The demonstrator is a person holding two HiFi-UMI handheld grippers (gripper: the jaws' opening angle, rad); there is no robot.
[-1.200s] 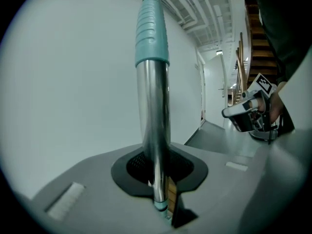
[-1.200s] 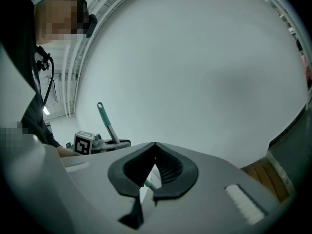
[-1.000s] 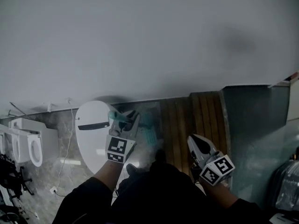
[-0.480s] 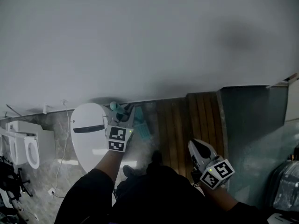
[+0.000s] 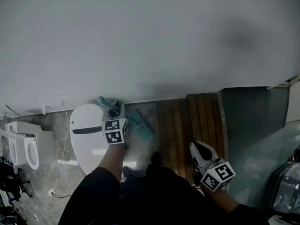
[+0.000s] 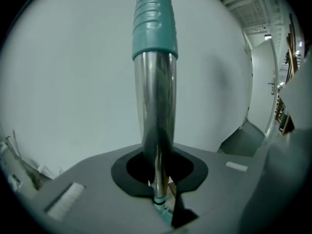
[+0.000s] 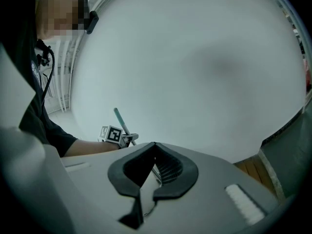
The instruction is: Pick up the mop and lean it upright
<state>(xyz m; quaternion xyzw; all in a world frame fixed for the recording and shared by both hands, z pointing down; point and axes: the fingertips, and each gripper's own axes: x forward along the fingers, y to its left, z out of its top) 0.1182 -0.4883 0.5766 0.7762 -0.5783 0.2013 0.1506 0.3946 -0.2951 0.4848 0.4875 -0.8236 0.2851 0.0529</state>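
Note:
The mop has a chrome shaft (image 6: 155, 126) and a teal ribbed grip (image 6: 153, 18). My left gripper (image 6: 157, 172) is shut on that shaft just below the grip. In the head view the left gripper (image 5: 116, 110) is close to the grey wall, the teal grip (image 5: 107, 105) sticks out up and left of it, and the teal mop head (image 5: 141, 123) rests on the floor to its right. My right gripper (image 5: 197, 147) hangs lower right over the floor, jaws together and empty. The right gripper view shows the left gripper's marker cube (image 7: 112, 134) and the teal grip (image 7: 120, 119) beyond my right gripper (image 7: 155, 146).
A white toilet with its lid down (image 5: 86, 134) stands just left of the left gripper. More white fixtures (image 5: 27, 146) line the far left, with a cable (image 5: 62, 165) on the stone floor. Wooden slats (image 5: 187, 121) lie ahead of the right gripper, a grey block (image 5: 248, 109) beyond.
The left gripper has carried the mop handle left and toward the wall, and the handle has swung to point up and left. The right gripper has hardly moved.

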